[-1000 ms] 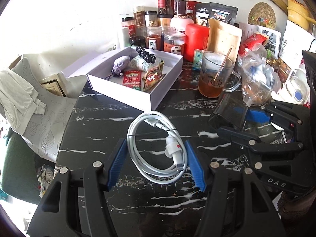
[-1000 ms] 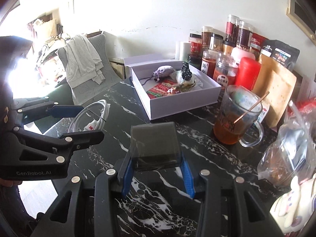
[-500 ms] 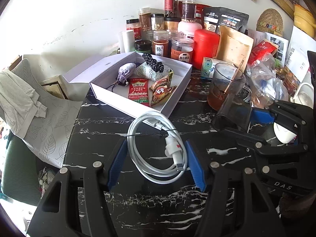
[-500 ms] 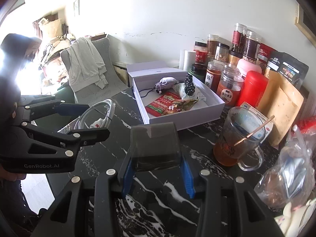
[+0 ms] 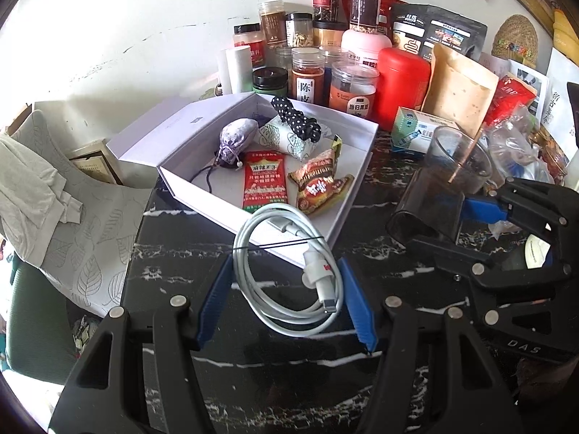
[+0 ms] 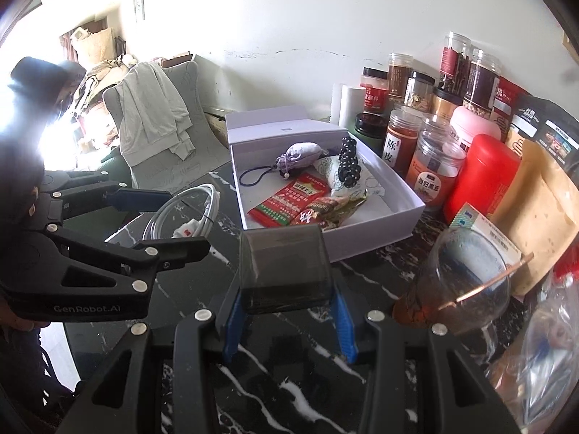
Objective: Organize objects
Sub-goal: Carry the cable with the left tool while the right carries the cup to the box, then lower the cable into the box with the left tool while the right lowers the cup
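spanning the ground below both grippers, black marble table (image 5: 173,271) crowded at its far edge with jars and pouches (image 5: 347,72). white box (image 5: 356,181), lid open, sits ahead of both tools; a purple sachet (image 5: 237,137), red packet (image 5: 266,181) and snack wrappers (image 5: 318,184) already lie inside, with bare floor along its right side.

glass mug (image 6: 466,282) with brown liquid and a stirrer stands just right of the right gripper, close to any rightward swing.

left gripper (image 5: 286,296): jaws at a middling gap, pinching the coiled white cable (image 5: 286,275) across its width. coil held off the table, its far loop already over the box's near wall. long axis of the coil runs straight ahead, toward the box.

right gripper (image 6: 286,311): jaws closed on a smoky grey plastic case (image 6: 286,267), open mouth facing forward, short of the box's near corner.

judgement: box lies dead ahead of the left gripper and ahead-left of the right one. left is the nearer, so the cable likely goes in first: a short push forward, then lower onto the bare floor. the case has farther to travel and must keep clear of the mug.
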`<action>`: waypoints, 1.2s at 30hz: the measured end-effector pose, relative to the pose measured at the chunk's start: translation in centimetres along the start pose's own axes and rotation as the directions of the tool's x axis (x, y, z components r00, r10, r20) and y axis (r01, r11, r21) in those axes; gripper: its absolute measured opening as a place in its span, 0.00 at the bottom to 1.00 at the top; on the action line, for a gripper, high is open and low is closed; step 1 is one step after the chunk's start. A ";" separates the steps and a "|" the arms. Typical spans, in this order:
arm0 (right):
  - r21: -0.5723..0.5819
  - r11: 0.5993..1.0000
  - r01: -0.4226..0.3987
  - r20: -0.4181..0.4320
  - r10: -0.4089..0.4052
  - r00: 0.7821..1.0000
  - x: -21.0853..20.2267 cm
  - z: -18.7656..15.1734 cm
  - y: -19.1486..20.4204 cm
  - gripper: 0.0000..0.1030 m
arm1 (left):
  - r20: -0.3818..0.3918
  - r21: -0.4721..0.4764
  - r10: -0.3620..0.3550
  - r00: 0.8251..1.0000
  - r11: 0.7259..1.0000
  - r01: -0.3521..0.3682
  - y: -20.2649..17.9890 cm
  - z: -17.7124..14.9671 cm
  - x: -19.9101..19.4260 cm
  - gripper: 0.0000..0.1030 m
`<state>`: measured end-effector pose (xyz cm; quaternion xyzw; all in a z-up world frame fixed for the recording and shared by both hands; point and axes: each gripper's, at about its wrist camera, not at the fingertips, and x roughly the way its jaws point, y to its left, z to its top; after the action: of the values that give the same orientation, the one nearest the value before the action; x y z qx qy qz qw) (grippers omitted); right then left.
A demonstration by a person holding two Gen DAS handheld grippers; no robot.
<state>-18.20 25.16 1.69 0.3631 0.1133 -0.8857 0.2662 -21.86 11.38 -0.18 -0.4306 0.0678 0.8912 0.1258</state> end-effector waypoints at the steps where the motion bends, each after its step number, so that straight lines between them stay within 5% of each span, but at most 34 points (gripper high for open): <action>1: -0.001 1.000 0.000 0.002 0.000 1.000 0.3 0.4 -0.2 0.42 | 0.001 0.002 0.000 1.000 1.000 0.000 0.2 0.4 0.3 0.57; 36: 0.048 0.998 0.046 0.031 -0.048 0.998 8.0 10.8 -5.7 0.42 | 0.072 0.110 0.025 0.997 0.993 -0.033 4.7 12.7 9.0 0.57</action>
<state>-32.37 22.52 3.77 0.3523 0.0964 -0.8999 0.2382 -38.15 11.28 0.70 -0.3901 0.1193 0.9024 0.1388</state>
